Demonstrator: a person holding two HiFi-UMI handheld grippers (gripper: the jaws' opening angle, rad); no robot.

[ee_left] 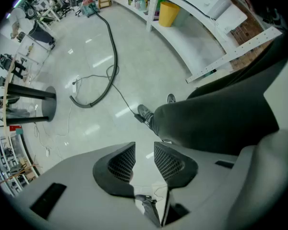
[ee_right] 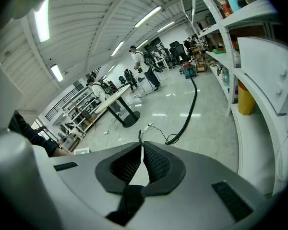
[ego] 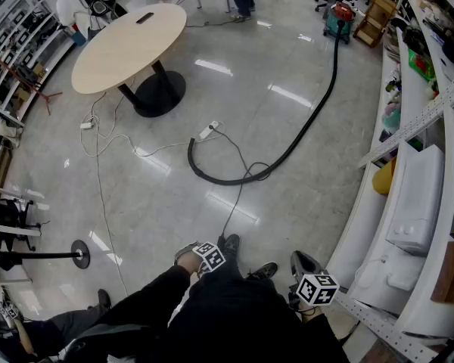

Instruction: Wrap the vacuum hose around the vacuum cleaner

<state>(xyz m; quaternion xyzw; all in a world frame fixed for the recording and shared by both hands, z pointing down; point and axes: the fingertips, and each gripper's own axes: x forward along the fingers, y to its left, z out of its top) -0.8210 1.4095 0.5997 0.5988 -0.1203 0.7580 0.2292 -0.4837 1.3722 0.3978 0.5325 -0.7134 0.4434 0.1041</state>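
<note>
Nearest, over the person's dark trousers point(ego: 227, 308), the left gripper point(ee_left: 144, 147) points steeply down at the floor, its jaws a little apart with nothing between them. To its right, the right gripper point(ee_right: 142, 147) has its jaws closed tip to tip, empty. Far left stands an oval table point(ego: 129, 44). On the floor in the middle lies the black vacuum hose point(ego: 318, 112), its free end curled near a white power strip point(ego: 209, 131). It runs to the vacuum cleaner point(ego: 339, 17) at far right, beside the white shelving point(ego: 408, 203).
</note>
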